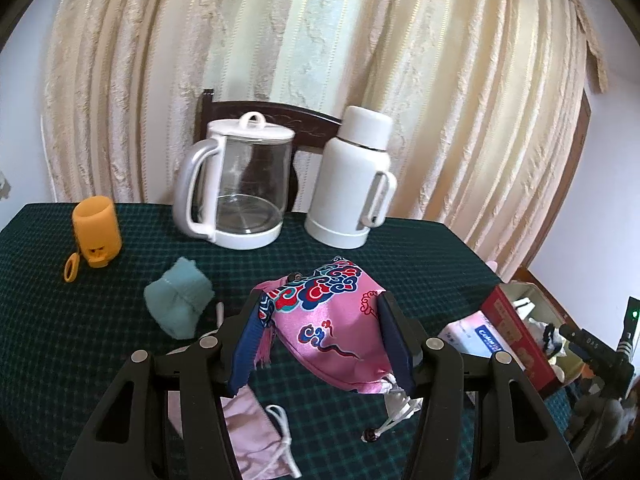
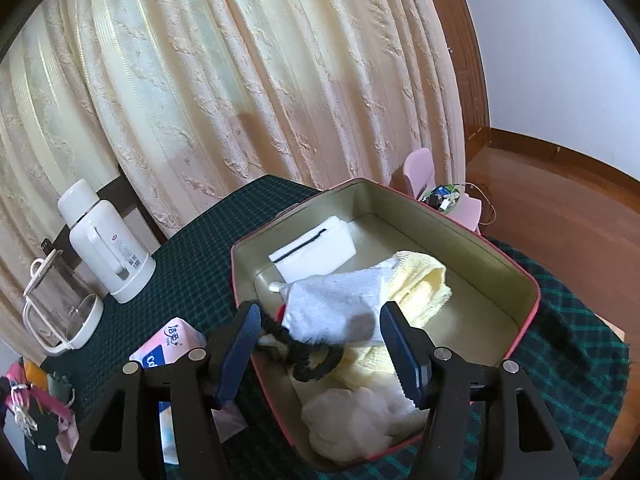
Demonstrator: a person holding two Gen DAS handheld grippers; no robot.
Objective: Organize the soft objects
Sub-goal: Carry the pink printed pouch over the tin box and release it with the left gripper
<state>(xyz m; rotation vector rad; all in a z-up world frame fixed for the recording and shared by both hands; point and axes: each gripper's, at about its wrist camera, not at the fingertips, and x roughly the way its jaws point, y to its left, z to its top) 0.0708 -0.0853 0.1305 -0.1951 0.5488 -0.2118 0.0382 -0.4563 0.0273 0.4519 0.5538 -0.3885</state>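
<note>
Pink patterned pouch hangs clamped between the left gripper pads above the green checked tablecloth; only this view shows 1 teal cloth, 1 pink mask and 1 orange cup. Right gripper jaws stand wide, gripping nothing, over the red box holding 1 white cloth, 1 yellow towel and 1 black band. Tissue pack reads "Co…".
</note>
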